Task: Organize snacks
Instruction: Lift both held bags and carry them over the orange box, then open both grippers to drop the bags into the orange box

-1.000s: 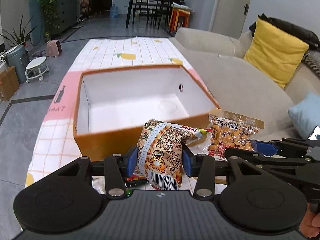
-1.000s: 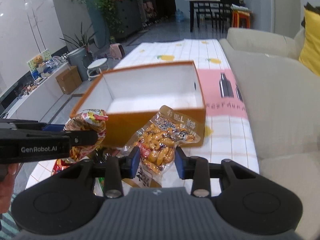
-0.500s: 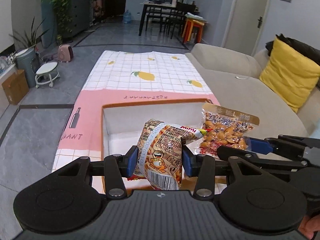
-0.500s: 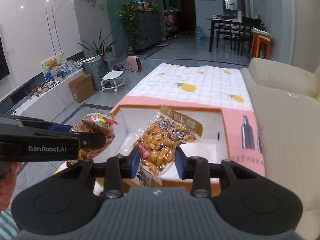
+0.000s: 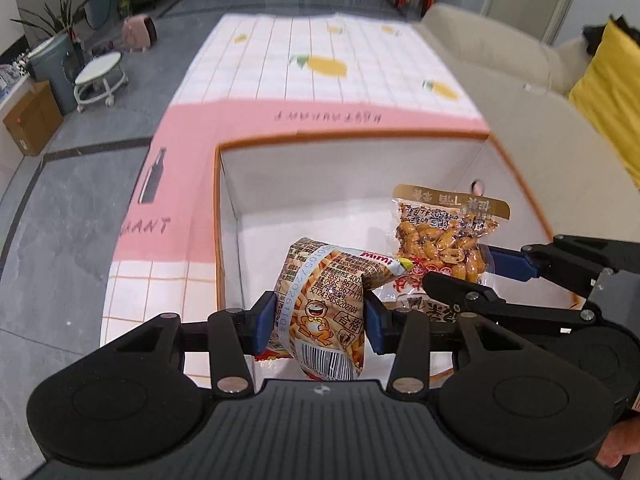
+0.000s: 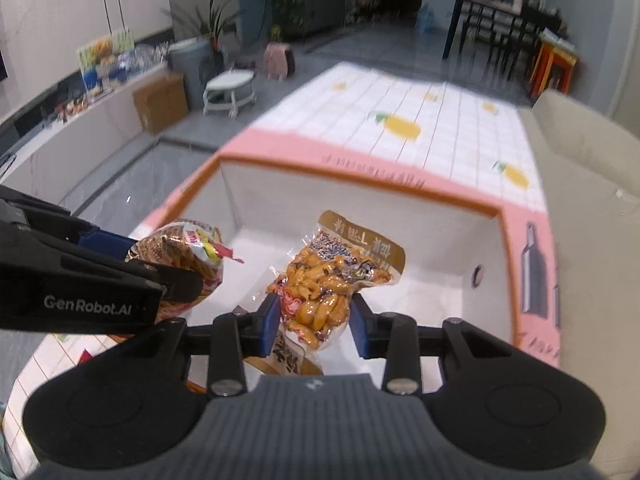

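Hovering now over box [image 5: 516, 168]: both snacks

Beyond the tongs the counter wears a pink and white checked cloth [image 5: 320, 92] printed with lemons. Right of them runs a beige sofa [image 5: 532, 120] with a yellow cushion [image 5: 608, 92]. Far left ahead stand a white wheeled stool [image 6: 230, 90], a cardboard carton [image 6: 160, 102], a pink bag [image 6: 279, 60], potted plants [image 6: 208, 24] and, farther right, a dark dining table [image 6: 492, 12].
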`<state>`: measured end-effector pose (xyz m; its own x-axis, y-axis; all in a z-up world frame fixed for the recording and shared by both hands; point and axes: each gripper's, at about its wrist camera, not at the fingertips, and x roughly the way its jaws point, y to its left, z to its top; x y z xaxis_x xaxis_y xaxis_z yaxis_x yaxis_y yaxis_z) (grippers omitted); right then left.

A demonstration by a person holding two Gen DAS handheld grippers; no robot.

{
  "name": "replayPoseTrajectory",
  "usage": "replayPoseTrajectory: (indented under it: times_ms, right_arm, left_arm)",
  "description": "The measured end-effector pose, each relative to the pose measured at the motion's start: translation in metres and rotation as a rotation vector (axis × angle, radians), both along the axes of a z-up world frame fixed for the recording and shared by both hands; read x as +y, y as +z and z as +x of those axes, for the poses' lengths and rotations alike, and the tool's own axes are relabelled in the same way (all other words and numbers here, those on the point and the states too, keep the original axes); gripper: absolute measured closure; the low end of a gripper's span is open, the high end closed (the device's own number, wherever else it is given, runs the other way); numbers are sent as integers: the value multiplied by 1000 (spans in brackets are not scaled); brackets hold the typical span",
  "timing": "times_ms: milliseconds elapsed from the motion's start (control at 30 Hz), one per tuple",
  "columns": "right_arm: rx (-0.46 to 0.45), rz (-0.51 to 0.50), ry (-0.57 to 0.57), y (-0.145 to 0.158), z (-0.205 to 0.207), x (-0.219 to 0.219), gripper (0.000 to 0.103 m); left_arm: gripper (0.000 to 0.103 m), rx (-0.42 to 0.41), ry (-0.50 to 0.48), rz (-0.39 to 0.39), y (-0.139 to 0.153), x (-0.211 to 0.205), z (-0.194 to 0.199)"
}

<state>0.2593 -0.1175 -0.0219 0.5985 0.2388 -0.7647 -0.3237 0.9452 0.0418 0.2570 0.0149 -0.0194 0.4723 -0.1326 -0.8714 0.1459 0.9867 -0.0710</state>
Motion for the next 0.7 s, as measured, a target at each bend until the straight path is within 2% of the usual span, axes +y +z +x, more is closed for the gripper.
replayPoseTrajectory:
  times_ms: [200,400,467,700]
  right_arm:
    - [116,-25,47,-30,20,6,68]
    - [243,11,61,-53,35,4,68]
    - [261,5,59,-59,37,5,68]
    - [320,15,35,-73,45,3,69]
  left_arm:
    - [52,75,-35,65,-20,-8,12]
    - [52,134,-73,129,-38,-16,21]
    - [52,154,-81,139,-43,-17,24]
    - [52,152,-106,190,-47,-26,24]
